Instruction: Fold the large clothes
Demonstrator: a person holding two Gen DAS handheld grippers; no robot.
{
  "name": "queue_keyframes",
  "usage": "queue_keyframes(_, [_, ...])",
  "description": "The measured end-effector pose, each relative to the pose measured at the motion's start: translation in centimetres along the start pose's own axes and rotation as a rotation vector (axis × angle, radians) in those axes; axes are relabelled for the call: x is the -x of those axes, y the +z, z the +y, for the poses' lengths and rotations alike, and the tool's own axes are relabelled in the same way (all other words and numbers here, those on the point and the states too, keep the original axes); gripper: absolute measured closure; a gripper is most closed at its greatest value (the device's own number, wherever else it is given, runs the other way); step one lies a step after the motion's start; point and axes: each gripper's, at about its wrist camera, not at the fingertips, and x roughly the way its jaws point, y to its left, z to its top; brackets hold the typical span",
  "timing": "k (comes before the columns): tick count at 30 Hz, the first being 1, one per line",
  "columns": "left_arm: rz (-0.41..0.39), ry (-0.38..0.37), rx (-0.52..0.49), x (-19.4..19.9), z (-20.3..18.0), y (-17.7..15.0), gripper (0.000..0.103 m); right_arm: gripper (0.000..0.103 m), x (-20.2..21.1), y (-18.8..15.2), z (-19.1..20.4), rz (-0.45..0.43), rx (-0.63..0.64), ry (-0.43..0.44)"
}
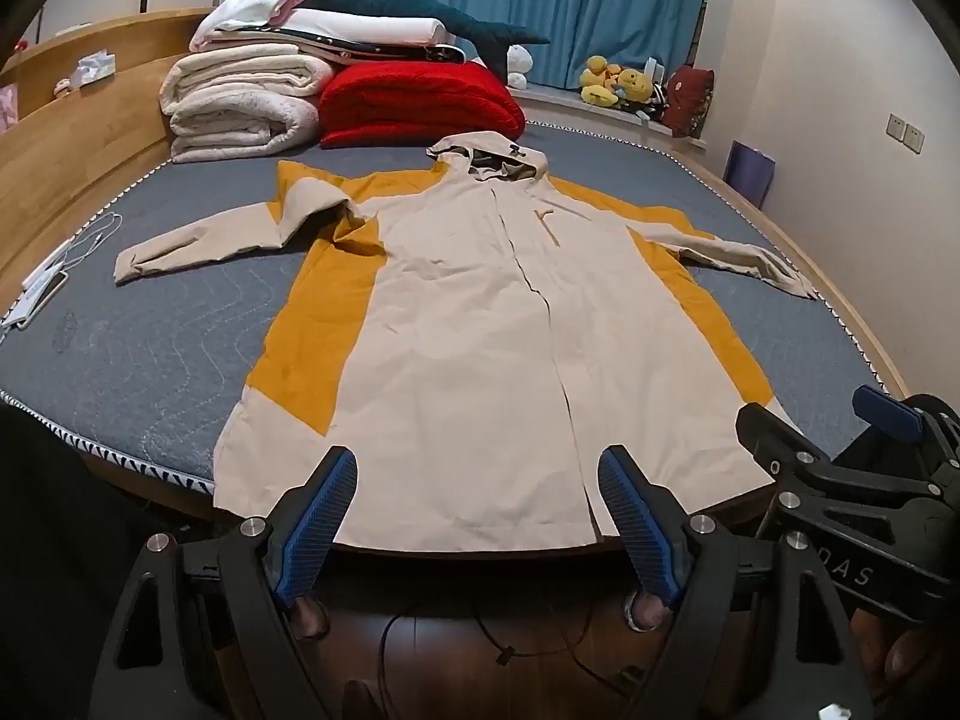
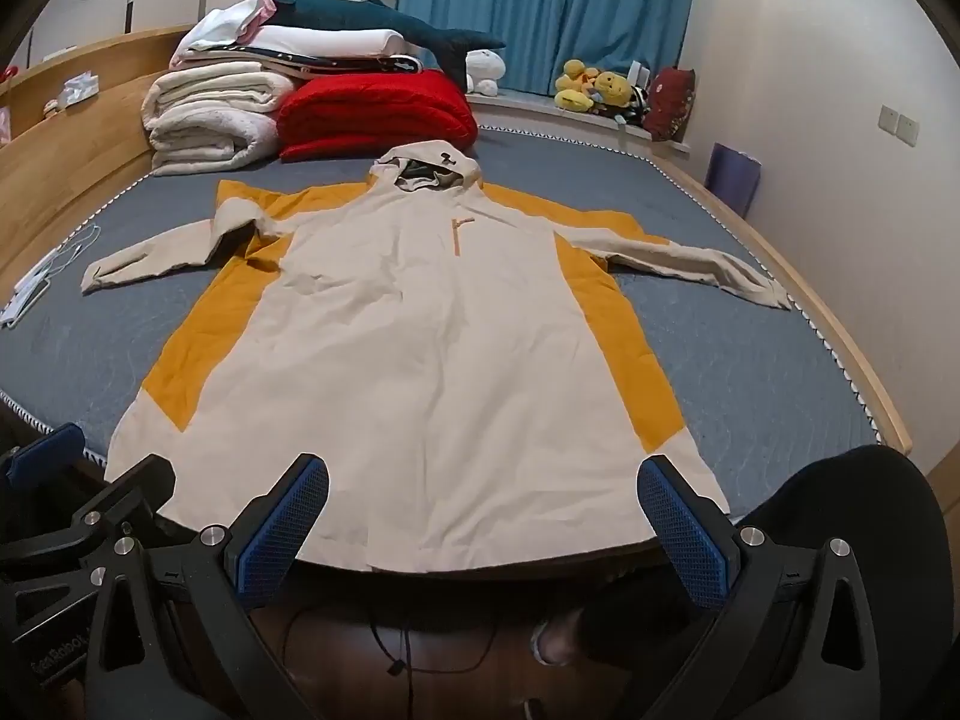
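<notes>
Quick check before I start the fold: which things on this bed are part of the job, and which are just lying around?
Part of the job:
- beige and mustard hooded jacket, spread flat, front up
- left gripper, open, empty
- right gripper, open, empty

Just lying about:
- red quilt
- white folded blankets
- plush shark
- yellow plush toys
- white cable

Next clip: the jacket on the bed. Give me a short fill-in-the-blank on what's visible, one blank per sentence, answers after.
1. The jacket lies spread flat on the bed with its front facing ____.
2. The folded blanket just beyond the hood is ____ in colour.
3. The left claw and the right claw are both ____, holding nothing.
4. The curtain behind the bed is ____.

Answers: up; red; open; blue
</notes>
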Motion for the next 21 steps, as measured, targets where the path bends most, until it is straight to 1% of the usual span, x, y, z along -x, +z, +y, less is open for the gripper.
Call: queue_keyframes(21, [0.003, -0.001, -0.002, 0.03, 0.05, 0.11, 0.023, 0.001, -0.67, -0.23, 0.5, 0.002, 0.0, -0.002])
